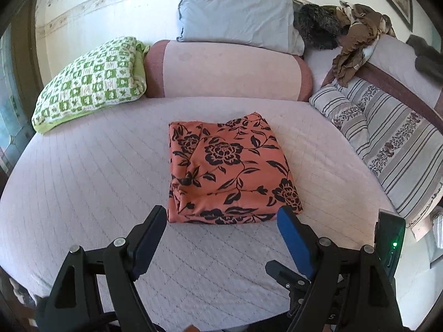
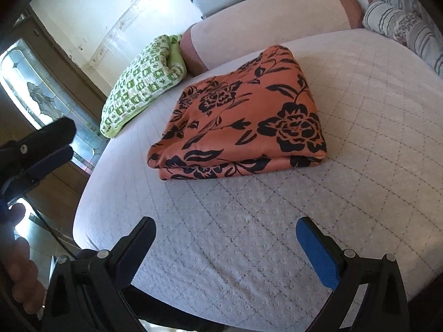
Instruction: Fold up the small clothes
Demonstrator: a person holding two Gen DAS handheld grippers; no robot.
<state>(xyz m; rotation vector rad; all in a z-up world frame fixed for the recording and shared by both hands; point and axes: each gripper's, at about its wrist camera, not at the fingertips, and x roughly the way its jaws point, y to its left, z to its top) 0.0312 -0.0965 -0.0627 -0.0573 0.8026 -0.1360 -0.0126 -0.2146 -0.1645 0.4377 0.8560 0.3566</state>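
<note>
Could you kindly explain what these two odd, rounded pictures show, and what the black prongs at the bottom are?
Each picture comes from a wide-angle camera mounted on a hand-held, two-finger gripper; a person carries one in each hand. The prongs are those fingers. The left gripper and the right gripper both stand open and hold nothing. Both look down at a pale quilted bed cover. On it lies an orange cloth with black flowers, already folded into a neat rectangle. Behind it are a green-and-white checked pillow, a pink bolster and a striped cushion. In the right camera's view, the left gripper also appears at the left edge.

Folded cloth (image 1: pixel 229 171) on bed (image 1: pixel 83 182), before bolster (image 1: pixel 227 72).
</note>
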